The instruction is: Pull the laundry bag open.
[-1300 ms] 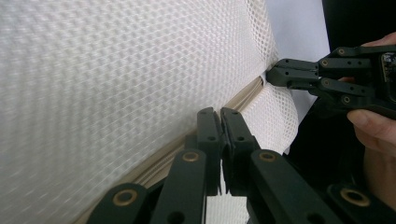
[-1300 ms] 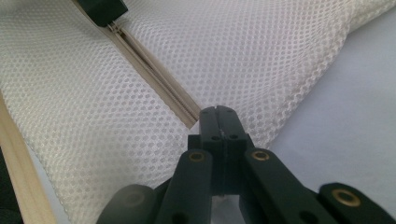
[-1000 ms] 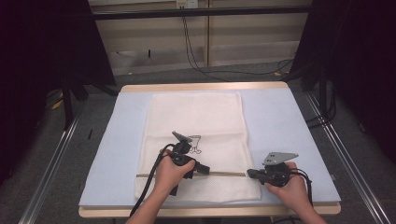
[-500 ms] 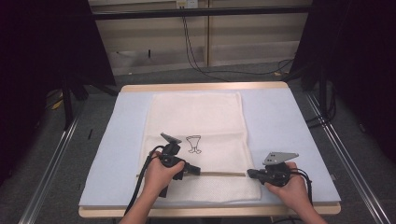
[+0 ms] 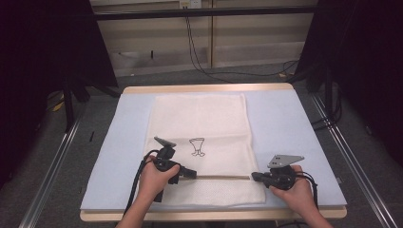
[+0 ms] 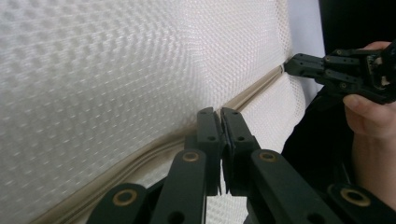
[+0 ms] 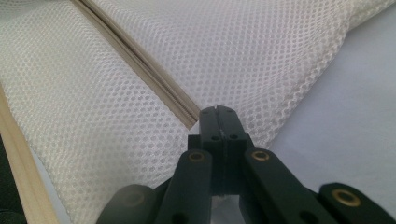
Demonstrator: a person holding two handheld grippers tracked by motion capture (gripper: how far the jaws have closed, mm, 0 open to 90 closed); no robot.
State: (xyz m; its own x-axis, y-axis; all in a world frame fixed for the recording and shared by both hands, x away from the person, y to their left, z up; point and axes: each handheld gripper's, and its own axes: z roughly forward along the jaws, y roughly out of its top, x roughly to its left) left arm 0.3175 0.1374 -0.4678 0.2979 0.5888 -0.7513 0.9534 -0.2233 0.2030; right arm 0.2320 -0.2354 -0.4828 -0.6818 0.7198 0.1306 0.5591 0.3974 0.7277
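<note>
A white mesh bag (image 5: 199,118) with a small black drawing (image 5: 196,146) lies flat on the blue mat (image 5: 285,123). A beige zipper (image 5: 221,176) runs across the bag near its front end. My left gripper (image 5: 192,174) sits on the zipper line, left of the middle, and its jaws (image 6: 220,112) are shut on the zipper pull. My right gripper (image 5: 254,176) is at the bag's right edge. It is shut (image 7: 217,109) on the end of the zipper (image 7: 140,60). In the left gripper view the right gripper (image 6: 287,65) holds the far end of the zipper (image 6: 140,156).
The mat covers a wooden table whose front edge (image 5: 214,214) lies just beyond both hands. Bare mat lies left and right of the bag. Metal rails (image 5: 52,166) run along the floor on both sides, and cables (image 5: 199,52) hang at the back.
My left gripper has slid leftward along the zipper line, uncovering the black drawing. The right gripper has stayed at the bag's right edge.
</note>
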